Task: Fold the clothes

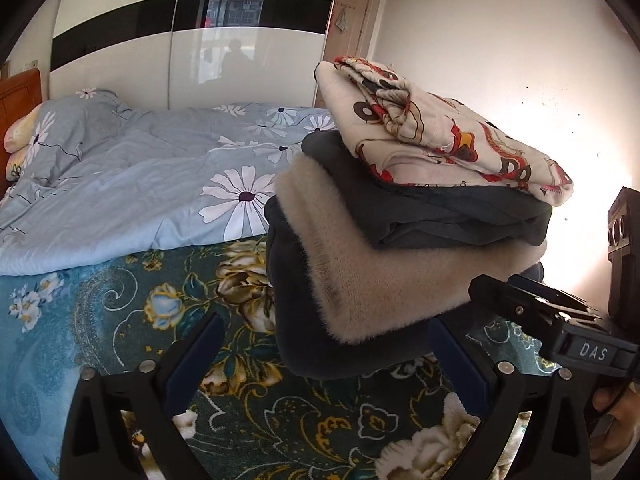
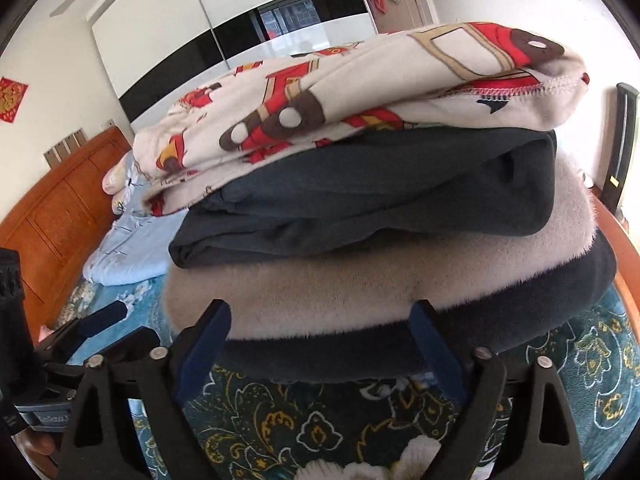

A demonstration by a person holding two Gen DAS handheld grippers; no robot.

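A stack of folded clothes is lifted above the bed: a cream garment with red truck print on top, a dark grey one, a fuzzy beige one, and a dark navy one at the bottom. My left gripper is open, its fingers under the stack's left corner. My right gripper is open, its fingers against the stack's underside. The right gripper also shows in the left wrist view; the left one in the right wrist view.
The bed has a teal floral sheet and a crumpled light blue daisy quilt behind. A wooden headboard stands at the left, a white and black wardrobe behind the bed.
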